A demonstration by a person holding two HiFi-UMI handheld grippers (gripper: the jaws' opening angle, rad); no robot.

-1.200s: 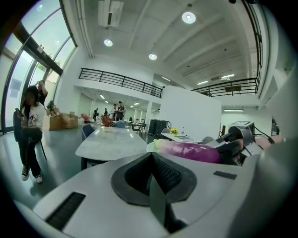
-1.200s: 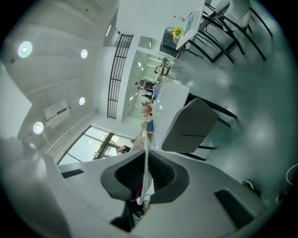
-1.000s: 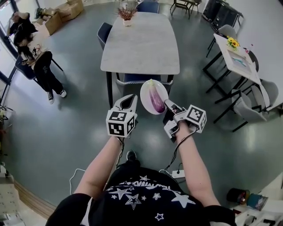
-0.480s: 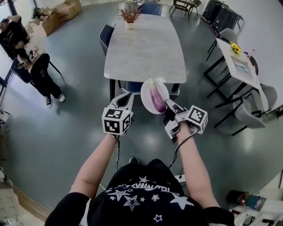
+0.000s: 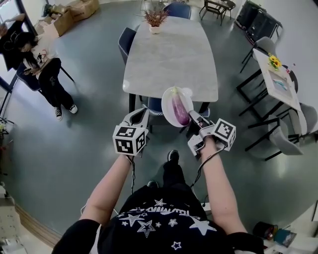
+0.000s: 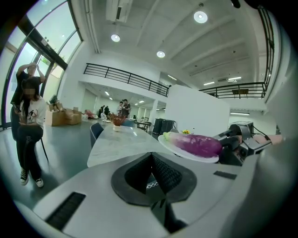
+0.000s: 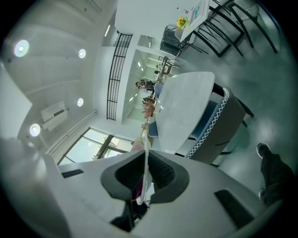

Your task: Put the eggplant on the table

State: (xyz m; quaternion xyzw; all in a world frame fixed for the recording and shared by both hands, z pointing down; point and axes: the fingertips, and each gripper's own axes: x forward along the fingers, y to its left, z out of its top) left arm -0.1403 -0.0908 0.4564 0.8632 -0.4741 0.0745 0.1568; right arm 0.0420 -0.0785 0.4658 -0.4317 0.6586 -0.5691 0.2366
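Gripping the near rim of a white plate [image 5: 170, 97] in the right tongs [image 5: 193, 118], jaws pinched tight on its thin edge. Carrying a purple eggplant [image 5: 180, 110] lengthwise on that plate, pale green stem end toward the far side, fat end close to the tongs. Holding plate and eggplant in the air at the near end of the marble bench [image 5: 169, 54], over a blue chair [image 5: 154, 105] tucked beneath it; not yet set down on the bench. Hovering the left tongs [image 5: 139, 114] just beside the plate on its left, jaws pressed together with nothing between them. At the bench's far end, finding a potted plant [image 5: 155, 20] with reddish leaves. Off to the left, seeing a person [image 5: 42, 64] in dark clothes near some cardboard boxes [image 5: 74, 9]; off to the right, a smaller bench [image 5: 278, 82] bearing yellow flowers [image 5: 274, 61]
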